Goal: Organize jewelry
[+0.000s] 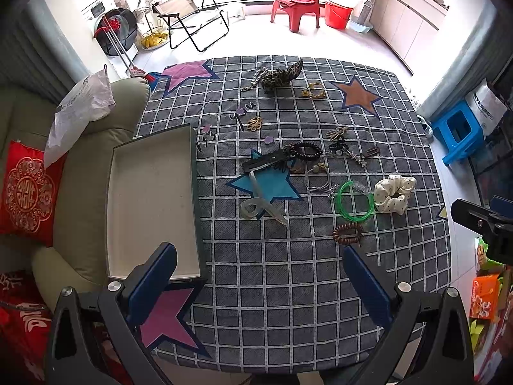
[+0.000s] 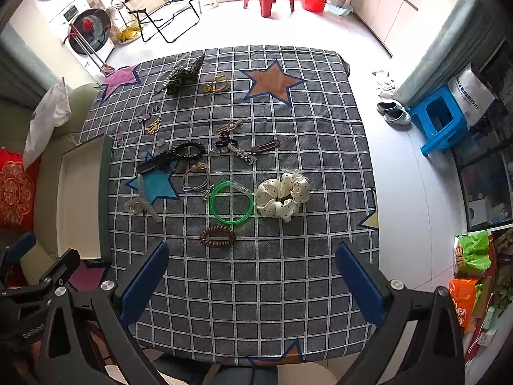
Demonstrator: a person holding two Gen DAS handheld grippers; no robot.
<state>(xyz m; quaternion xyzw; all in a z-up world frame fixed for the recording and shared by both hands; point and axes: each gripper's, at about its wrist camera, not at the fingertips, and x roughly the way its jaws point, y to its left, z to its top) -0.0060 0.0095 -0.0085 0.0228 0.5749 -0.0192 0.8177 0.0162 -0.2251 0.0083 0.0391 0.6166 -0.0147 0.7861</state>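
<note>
Jewelry and hair pieces lie scattered on a grey checked cloth [image 1: 288,288]: a green bangle [image 1: 356,201] [image 2: 231,203], a white dotted scrunchie [image 1: 395,194] [image 2: 283,196], a brown coil hair tie [image 1: 348,233] [image 2: 218,236], a black bead bracelet [image 1: 306,151], a clear hair clip [image 1: 261,203], a leopard scrunchie [image 1: 280,75]. An empty white tray [image 1: 150,205] [image 2: 78,199] sits at the cloth's left edge. My left gripper [image 1: 259,276] hangs open above the near cloth, holding nothing. My right gripper [image 2: 253,272] is open too, short of the brown coil tie.
A beige sofa arm [image 1: 83,166] with a red cushion [image 1: 27,192] flanks the table's left. A blue stool [image 1: 458,136] and bags stand on the right floor. Beyond the table are a folding chair [image 1: 192,16] and a red chair [image 1: 299,1].
</note>
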